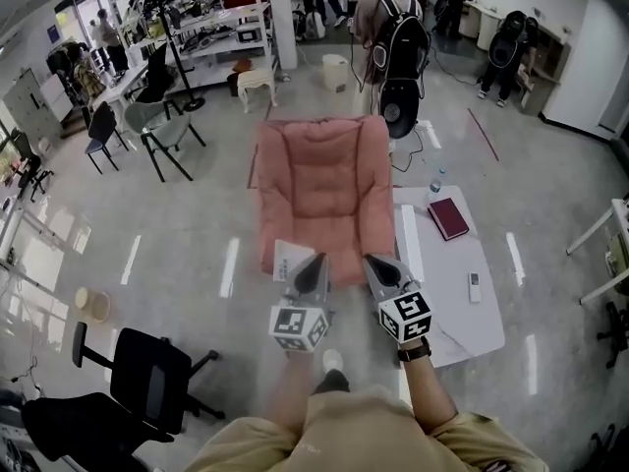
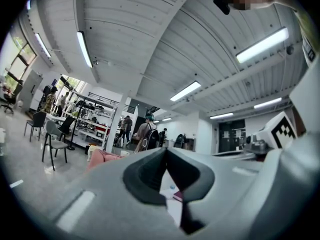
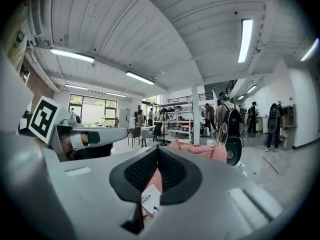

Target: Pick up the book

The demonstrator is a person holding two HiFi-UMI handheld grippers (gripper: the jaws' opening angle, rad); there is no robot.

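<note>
A dark red book (image 1: 448, 217) lies on the low white table (image 1: 462, 323) to the right of a pink armchair (image 1: 324, 190). A white booklet (image 1: 288, 260) rests on the armchair's front edge. Both grippers are held side by side in front of the armchair, pointing level. My left gripper (image 1: 316, 262) is shut with nothing in it, just right of the booklet. My right gripper (image 1: 374, 262) is also shut and holds nothing. The left gripper view shows the jaws (image 2: 166, 152) together, with the red book (image 2: 177, 195) beyond them. In the right gripper view the booklet (image 3: 150, 200) shows past the shut jaws (image 3: 157, 149).
A bottle (image 1: 434, 185) and a small remote (image 1: 474, 285) also sit on the table. A black office chair (image 1: 147, 377) stands at lower left. Behind the armchair are a person with a backpack (image 1: 393, 28), a black round fan (image 1: 398, 111), grey chairs (image 1: 162, 131) and shelving.
</note>
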